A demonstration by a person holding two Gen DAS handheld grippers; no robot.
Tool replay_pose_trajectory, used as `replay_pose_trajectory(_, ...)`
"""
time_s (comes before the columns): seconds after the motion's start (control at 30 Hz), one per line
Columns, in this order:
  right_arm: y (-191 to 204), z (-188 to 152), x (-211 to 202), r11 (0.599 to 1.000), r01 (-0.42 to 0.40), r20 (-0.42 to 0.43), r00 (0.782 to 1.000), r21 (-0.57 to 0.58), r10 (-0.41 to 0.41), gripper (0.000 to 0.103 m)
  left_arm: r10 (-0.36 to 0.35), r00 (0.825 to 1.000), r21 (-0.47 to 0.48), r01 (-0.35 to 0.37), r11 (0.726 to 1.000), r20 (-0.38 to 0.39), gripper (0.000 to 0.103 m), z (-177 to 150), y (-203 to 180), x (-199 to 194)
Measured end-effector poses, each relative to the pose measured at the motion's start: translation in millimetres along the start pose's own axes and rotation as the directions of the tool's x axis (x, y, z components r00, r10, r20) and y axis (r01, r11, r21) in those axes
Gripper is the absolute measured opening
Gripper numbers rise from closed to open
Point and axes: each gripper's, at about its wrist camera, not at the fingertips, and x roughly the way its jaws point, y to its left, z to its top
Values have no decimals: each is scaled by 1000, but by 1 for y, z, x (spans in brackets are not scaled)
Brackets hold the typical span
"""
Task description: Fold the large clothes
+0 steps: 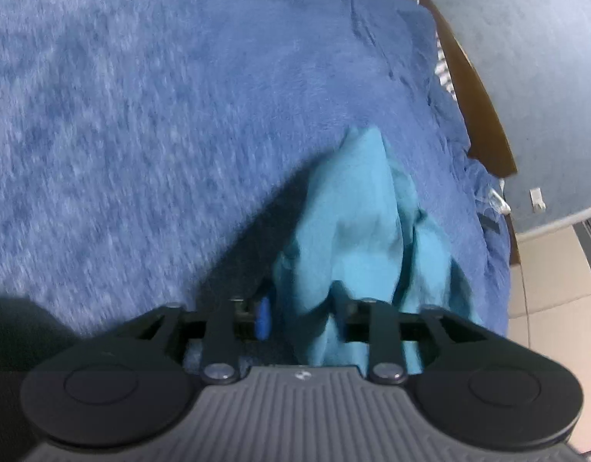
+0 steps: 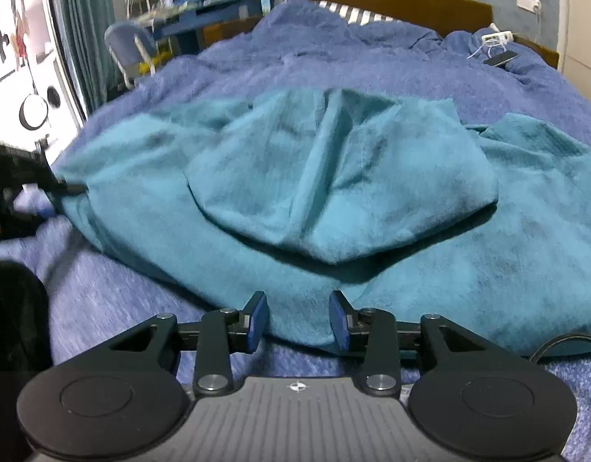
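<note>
- A large teal cloth garment [image 2: 334,192] lies crumpled on the fuzzy blue bed blanket [image 2: 257,65], which serves as landmark; the garment covers the blanket's middle, with one loose fold lying on top of the rest.
- The right gripper [image 2: 299,319] hovers at the garment's near edge, its blue-padded fingers [image 2: 257,321] parted to a moderate gap, with nothing clamped between them.
- The left gripper [image 1: 299,317] has a bunched corner of the same garment [image 1: 357,231] between its fingers; only the left blue pad [image 1: 263,317] shows, the other is hidden by cloth. Whether the pads press the cloth cannot be told.
- In the right wrist view, that gripper appears as a dark shape [image 2: 64,186] at the garment's far left edge.
- Beyond the blanket stands a brown wooden headboard [image 2: 391,4].
</note>
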Motion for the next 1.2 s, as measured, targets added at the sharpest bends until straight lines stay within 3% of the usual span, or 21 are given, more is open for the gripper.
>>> replay_pose_trajectory(0.17, -2, 13, -17, 999, -31, 136, 990, 33, 26, 39, -39, 996, 27, 41, 999, -77, 51, -14, -13, 16)
replay_pose_trajectory(0.27, -2, 21, -9, 999, -22, 129, 991, 50, 15, 39, -45, 995, 65, 51, 997, -87, 62, -19, -23, 28)
replay_pose_trajectory(0.43, 3, 27, 15, 998, 3, 91, 996, 55, -8, 38, -47, 998, 47, 49, 998, -38, 63, -17, -24, 52)
replay_pose_trajectory(0.47, 3, 25, 22, 998, 9, 73, 997, 59, -13, 38, -51, 998, 44, 53, 998, -30, 61, -17, -24, 56)
replay_pose_trajectory(0.53, 6, 18, 30, 998, 16, 48, 999, 62, -19, 39, -50, 999, 75, 51, 996, -9, 46, -20, -32, 62)
replay_pose_trajectory(0.6, 8, 11, 35, 998, 15, 33, 999, 53, -16, 42, -60, 998, 150, 58, 987, 10, 24, -23, -47, 63)
replay_pose_trajectory(0.67, 8, 8, 39, 999, 6, 23, 1000, 48, -7, 44, -91, 995, 231, 80, 970, 40, 16, -27, -63, 57)
replay_pose_trajectory(0.73, 7, 7, 42, 998, -8, 15, 1000, 58, 7, 48, -121, 990, 346, 91, 934, 68, 12, -33, -89, 48)
replay_pose_trajectory(0.8, 6, 6, 46, 998, -14, 8, 1000, 64, 13, 50, -153, 984, 464, 96, 881, 86, 11, -45, -116, 39)
replay_pose_trajectory(0.9, 3, 6, 47, 997, -23, 3, 1000, 72, 23, 51, -210, 974, 611, 115, 783, 86, 11, -65, -153, 28)
replay_pose_trajectory(1.2, -16, 11, 44, 980, -87, -8, 996, 181, 90, 51, -295, 955, 834, 157, 529, 7, 11, -119, -237, 34)
